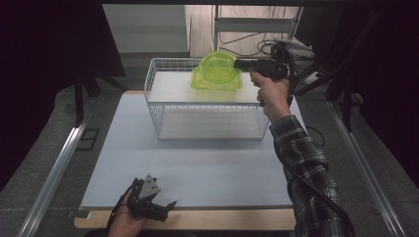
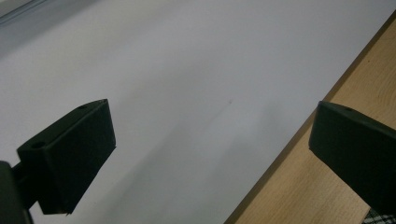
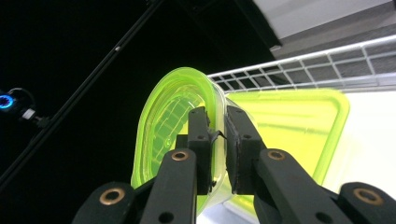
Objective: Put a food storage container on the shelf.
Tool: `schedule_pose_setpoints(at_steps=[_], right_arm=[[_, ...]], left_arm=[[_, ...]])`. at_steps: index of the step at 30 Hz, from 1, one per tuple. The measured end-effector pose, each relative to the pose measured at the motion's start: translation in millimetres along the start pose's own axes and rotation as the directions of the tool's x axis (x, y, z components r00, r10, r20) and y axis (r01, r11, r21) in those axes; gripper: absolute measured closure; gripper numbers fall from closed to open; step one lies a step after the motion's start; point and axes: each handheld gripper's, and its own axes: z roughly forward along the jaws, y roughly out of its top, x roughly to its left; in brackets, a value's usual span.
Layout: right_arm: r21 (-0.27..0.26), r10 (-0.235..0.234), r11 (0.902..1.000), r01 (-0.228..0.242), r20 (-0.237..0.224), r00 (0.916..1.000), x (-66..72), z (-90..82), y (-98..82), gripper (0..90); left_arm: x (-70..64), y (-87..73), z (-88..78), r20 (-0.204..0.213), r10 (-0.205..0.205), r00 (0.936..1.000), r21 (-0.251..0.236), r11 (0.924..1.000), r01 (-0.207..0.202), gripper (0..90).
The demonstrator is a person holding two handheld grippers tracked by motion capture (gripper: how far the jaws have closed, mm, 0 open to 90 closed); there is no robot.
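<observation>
Bowl (image 1: 217,66) tilted above lid (image 1: 216,83) on top shelf of wire rack (image 1: 155,106); rack at table (image 1: 197,168) far edge.

This looks like a lab or recording studio set up for filming, not a home. A pale grey mat covers a light wooden table (image 1: 197,219) that stands alone between black curtain walls (image 1: 44,64), with slanted metal rails (image 1: 54,173) on the grey floor at either side. Behind the table a tangle of black cables (image 1: 252,49) hangs beneath a white shelf, and a small device glowing with a blue ring light (image 3: 5,101) sits in the dark.
</observation>
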Motion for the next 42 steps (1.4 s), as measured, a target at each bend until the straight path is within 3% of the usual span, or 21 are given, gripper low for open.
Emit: schedule_pose_setpoints(at_steps=[14,21,25,31,42], right_arm=[[-0.031,0.013,0.9995,-0.011,0.079,0.9968,-0.1,20.4,4.8,80.0],[-0.029,-0.04,0.9985,0.046,0.181,0.9826,2.3,22.7,4.4,74.8],[-0.024,-0.063,0.9973,0.07,0.207,0.9762,2.5,24.3,4.2,72.6],[-0.022,-0.078,0.9961,0.085,0.211,0.9744,2.9,25.6,4.2,69.7],[-0.015,-0.119,0.9922,0.124,0.18,0.9764,6.4,16.8,0.8,51.1]], left_arm=[[-0.7,-0.1,0.3,0.002,0.008,1.0,0.002,1.0,-0.008,0.3],[-1.2,0.0,0.6,0.003,0.01,0.9999,0.006,0.9999,-0.01,0.3],[-1.1,-0.1,0.9,0.004,0.011,0.9999,0.008,0.9999,-0.011,0.3],[-1.3,-0.1,0.9,0.003,0.014,0.9999,0.01,0.9999,-0.014,0.3],[-2.0,0.0,1.2,0.0,0.017,0.9999,0.012,0.9998,-0.017,0.4]])
